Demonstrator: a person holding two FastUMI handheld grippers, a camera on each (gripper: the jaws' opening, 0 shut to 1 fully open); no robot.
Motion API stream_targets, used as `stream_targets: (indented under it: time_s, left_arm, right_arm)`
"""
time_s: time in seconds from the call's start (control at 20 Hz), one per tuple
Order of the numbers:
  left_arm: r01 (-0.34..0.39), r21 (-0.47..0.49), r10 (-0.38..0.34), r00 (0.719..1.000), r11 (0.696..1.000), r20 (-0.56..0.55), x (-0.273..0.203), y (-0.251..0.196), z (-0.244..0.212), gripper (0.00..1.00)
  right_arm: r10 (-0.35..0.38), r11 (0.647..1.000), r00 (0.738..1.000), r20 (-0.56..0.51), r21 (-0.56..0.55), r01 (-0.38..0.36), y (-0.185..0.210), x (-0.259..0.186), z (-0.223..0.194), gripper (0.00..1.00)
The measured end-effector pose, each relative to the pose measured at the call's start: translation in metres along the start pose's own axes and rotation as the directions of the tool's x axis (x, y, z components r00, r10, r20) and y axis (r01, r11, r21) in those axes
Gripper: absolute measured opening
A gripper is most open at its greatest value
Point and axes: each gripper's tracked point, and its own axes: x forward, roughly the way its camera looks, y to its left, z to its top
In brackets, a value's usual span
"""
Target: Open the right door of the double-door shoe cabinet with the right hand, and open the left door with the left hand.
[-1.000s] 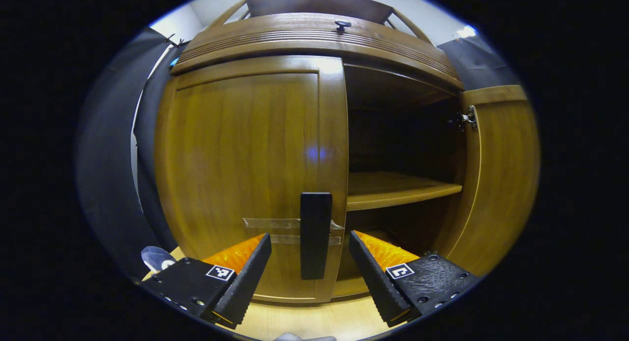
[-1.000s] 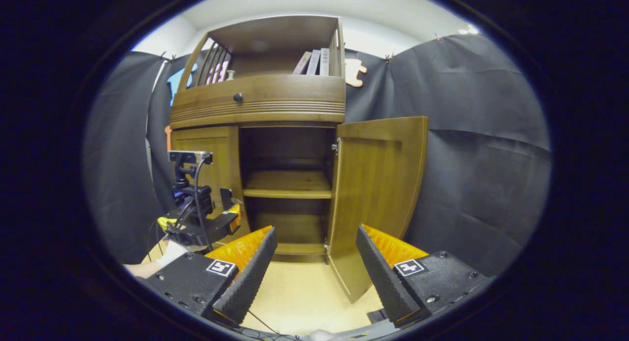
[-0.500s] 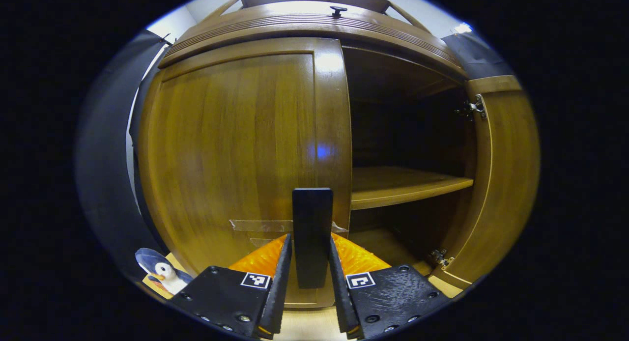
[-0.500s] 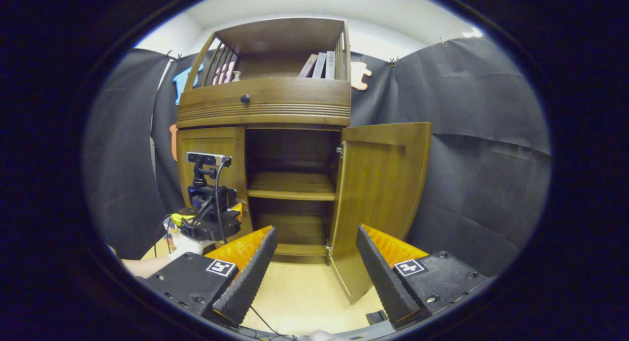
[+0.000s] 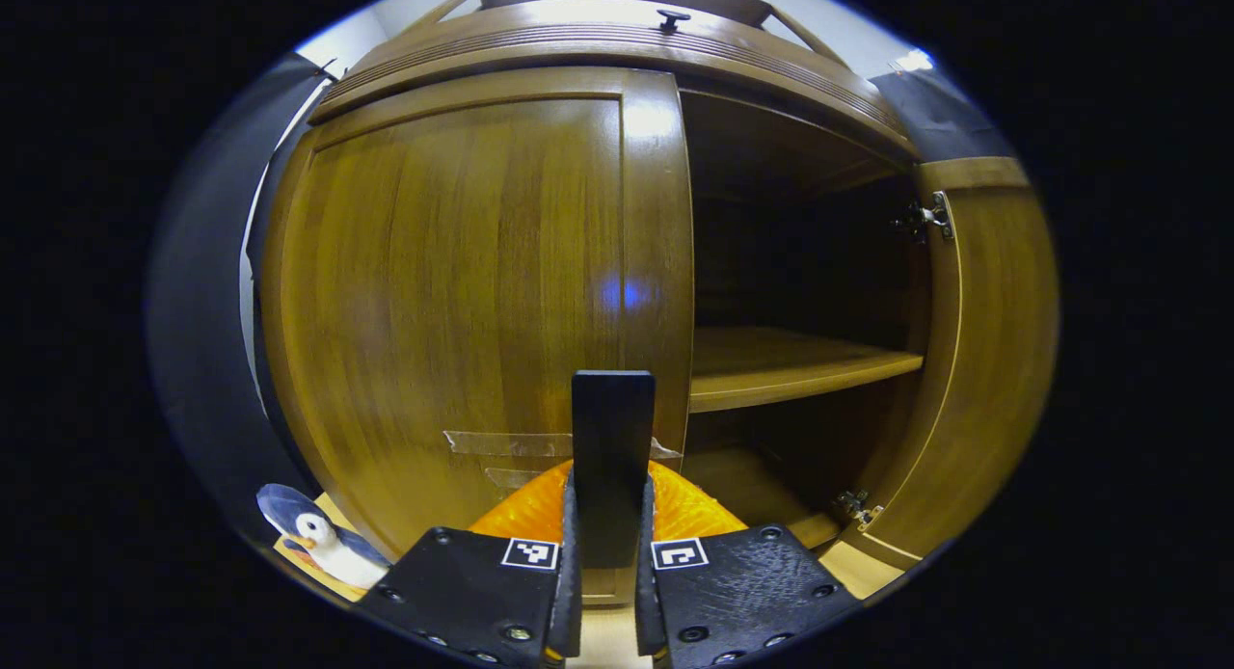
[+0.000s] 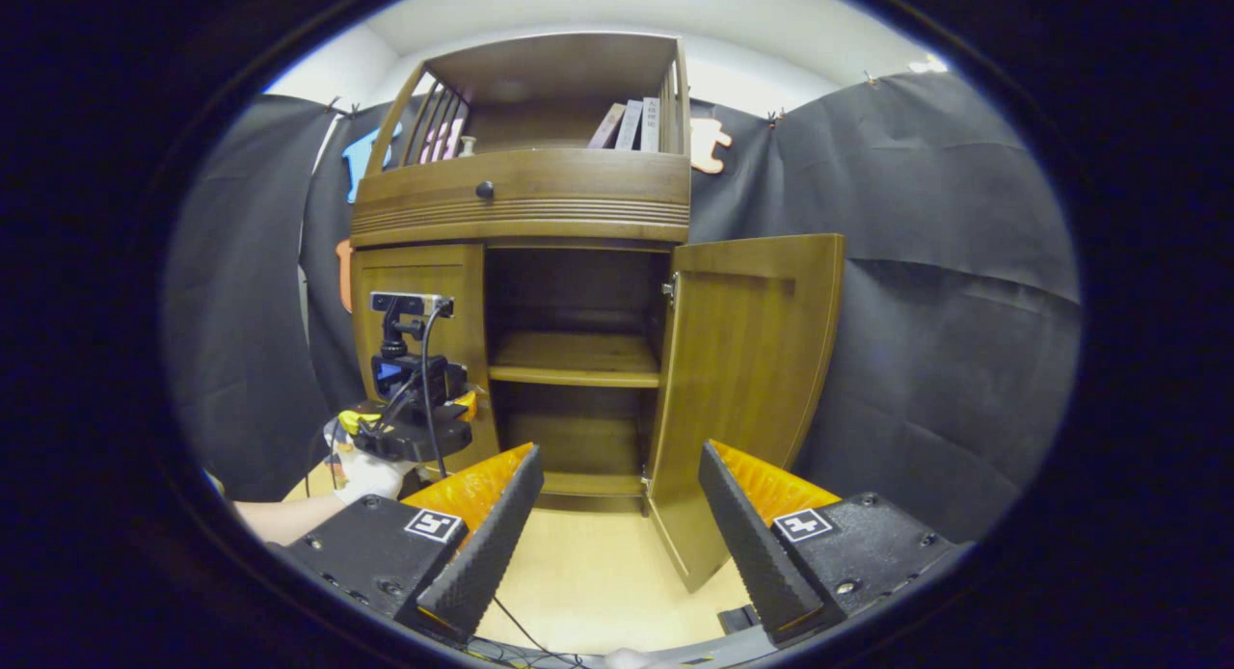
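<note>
The wooden shoe cabinet's left door [image 5: 463,303] is closed, with a dark upright handle [image 5: 611,457] near its inner edge. My left gripper [image 5: 607,500] is shut on that handle, a finger pressing each side. The right door [image 5: 983,351] stands swung open, showing a shelf [image 5: 791,365] inside. In the right gripper view the cabinet [image 6: 525,201] stands farther off, its right door [image 6: 742,380] open. My right gripper [image 6: 622,481] hangs open in front of it, holding nothing. The left gripper [image 6: 410,428] and a gloved hand [image 6: 366,471] sit at the left door [image 6: 419,293].
A penguin toy [image 5: 313,539] lies on the floor at the cabinet's lower left. A drawer with a knob [image 6: 485,189] and an upper shelf with books [image 6: 631,124] top the cabinet. Black cloth wall [image 6: 925,312] stands to the right. A cable [image 6: 521,630] trails on the pale floor.
My left gripper moved in to the left door's handle and its fingers came together onto it. The right gripper stayed open and backed off slightly.
</note>
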Motion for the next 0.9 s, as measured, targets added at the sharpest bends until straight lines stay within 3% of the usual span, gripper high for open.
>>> stream_targets:
  time_s: [0.35, 0.9]
  left_arm:
    - [0.048, -0.010, -0.048, 0.999, 0.999, -0.002, -0.031, 0.001, -0.004, 0.21]
    - [0.050, -0.004, -0.051, 0.999, 0.999, -0.014, -0.106, 0.021, -0.011, 0.20]
  right_arm:
    - [0.023, 1.000, 1.000, 0.003, -0.003, -0.023, 0.001, 0.000, 0.002, 1.00]
    - [0.117, 0.993, 0.993, -0.007, -0.006, -0.117, 0.016, -0.017, -0.012, 1.00]
